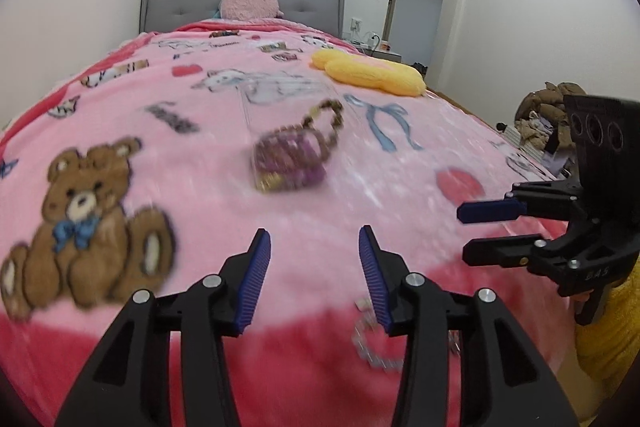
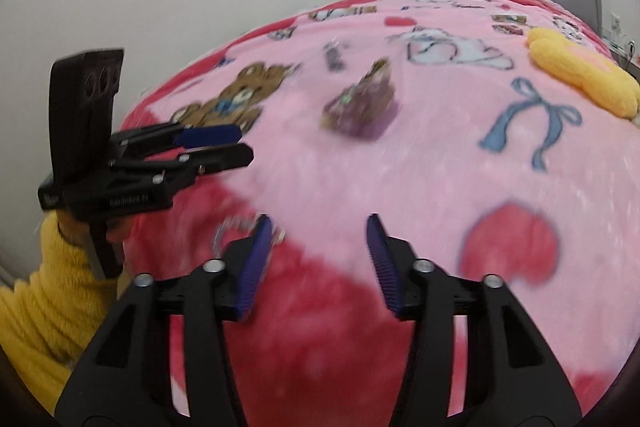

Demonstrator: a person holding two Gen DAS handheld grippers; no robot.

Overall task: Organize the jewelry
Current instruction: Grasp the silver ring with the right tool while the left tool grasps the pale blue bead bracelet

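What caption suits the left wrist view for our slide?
Open left gripper above pink cartoon-print blanket, facing blurred purple beaded bag; silver chain bracelet nearby.

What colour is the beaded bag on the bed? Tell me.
Purple with gold-brown beads; the beaded bag shows best in the left wrist view, though blurred.

Both my grippers hang empty, fingers spread.

My left gripper point(image 1: 314, 275) points forward with its blue pads point(image 1: 256, 275) well apart, nothing between them. My right gripper point(image 2: 316, 263) is parted just as wide, pads point(image 2: 382, 263) bare. Each shows in the other's view, held side by side, a yellow sleeve point(image 2: 44, 303) on my left arm.
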